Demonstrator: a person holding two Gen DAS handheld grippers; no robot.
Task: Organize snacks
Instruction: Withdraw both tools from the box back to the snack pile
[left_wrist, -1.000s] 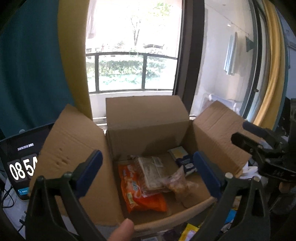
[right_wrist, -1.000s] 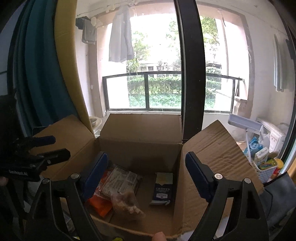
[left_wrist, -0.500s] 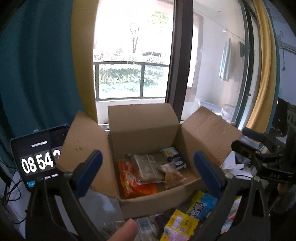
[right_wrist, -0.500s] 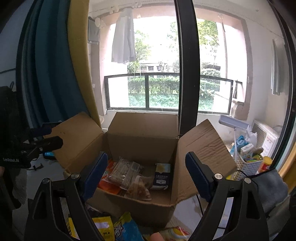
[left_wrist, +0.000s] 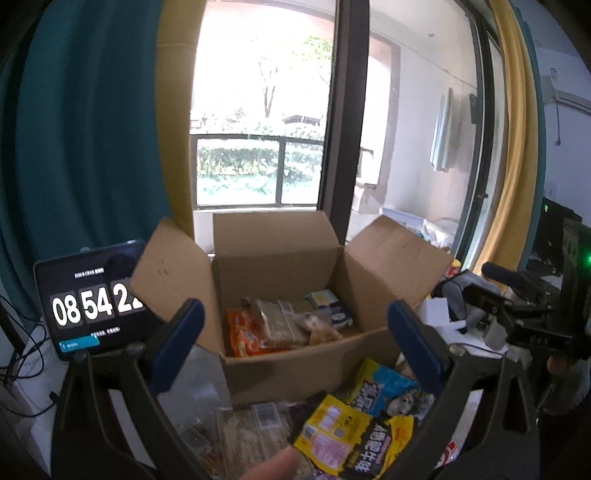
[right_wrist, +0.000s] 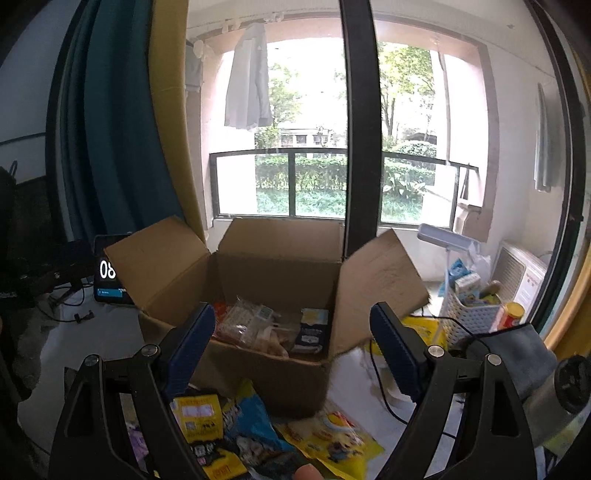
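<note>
- The left gripper hovered with its jaws spread wide and nothing between them; the blue pads framed the cardboard box at 12 o'clock.
- The right gripper was likewise gaping and empty, with the same cardboard box straight ahead at 12 o'clock.
- The box stood on the white tabletop with all its flaps folded outward.
- Inside it, in the left wrist view, lay an orange snack bag at the 9 o'clock side, a clear-wrapped brown pack resting on it, a small clear bag of brown pieces just beside that, and a dark blue and yellow packet toward 2 o'clock.
- In front of the box, at 6 o'clock in the left wrist view, loose snacks lay piled on the tabletop: a yellow and black bag, a blue bag touching it, and a clear pack with a barcode label.
- The right wrist view showed the yellow and black bag at 7 o'clock, the blue bag beside it, and a flat yellow packet at 5 o'clock.
- A tablet clock stood at 9 o'clock of the box, partly hidden behind the left flap.
- A white basket holding small items stood at 3 o'clock in the right wrist view.
</note>
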